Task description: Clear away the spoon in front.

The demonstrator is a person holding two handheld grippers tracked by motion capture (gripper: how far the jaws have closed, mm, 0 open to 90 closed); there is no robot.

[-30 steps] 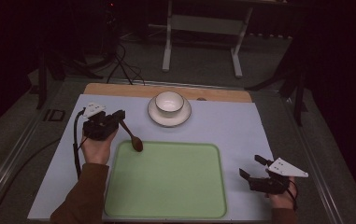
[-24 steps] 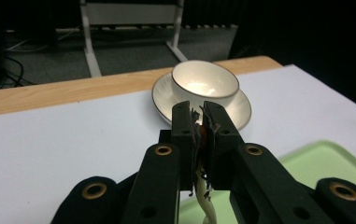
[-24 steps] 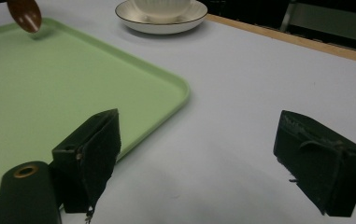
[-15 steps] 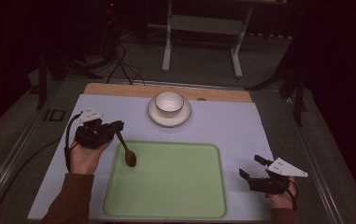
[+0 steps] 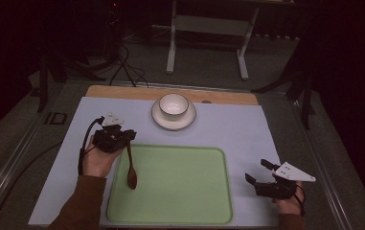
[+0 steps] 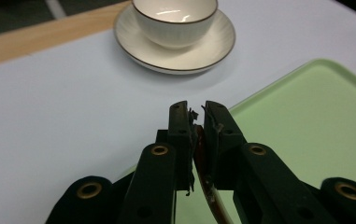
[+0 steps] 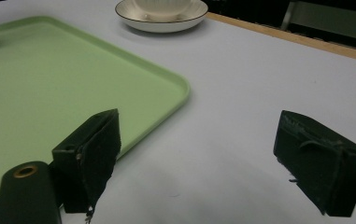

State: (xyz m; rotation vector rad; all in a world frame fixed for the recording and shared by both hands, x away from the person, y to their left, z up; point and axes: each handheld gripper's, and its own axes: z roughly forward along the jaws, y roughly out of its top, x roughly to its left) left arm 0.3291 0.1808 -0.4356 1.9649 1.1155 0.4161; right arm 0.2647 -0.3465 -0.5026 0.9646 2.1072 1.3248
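Our left gripper (image 5: pixel 122 139) pinches the wooden spoon (image 5: pixel 131 167) by its thin handle tip, bowl resting on the green tray (image 5: pixel 170 218); we judge it light, stiff and prone to pivot, while our right gripper (image 5: pixel 261 178) waits open.

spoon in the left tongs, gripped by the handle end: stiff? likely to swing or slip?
The spoon looks like rigid wood, so probably stiff and light. Held at the handle tip by the left tongs, its bowl may pivot. It looks glossy, so possibly slippery.
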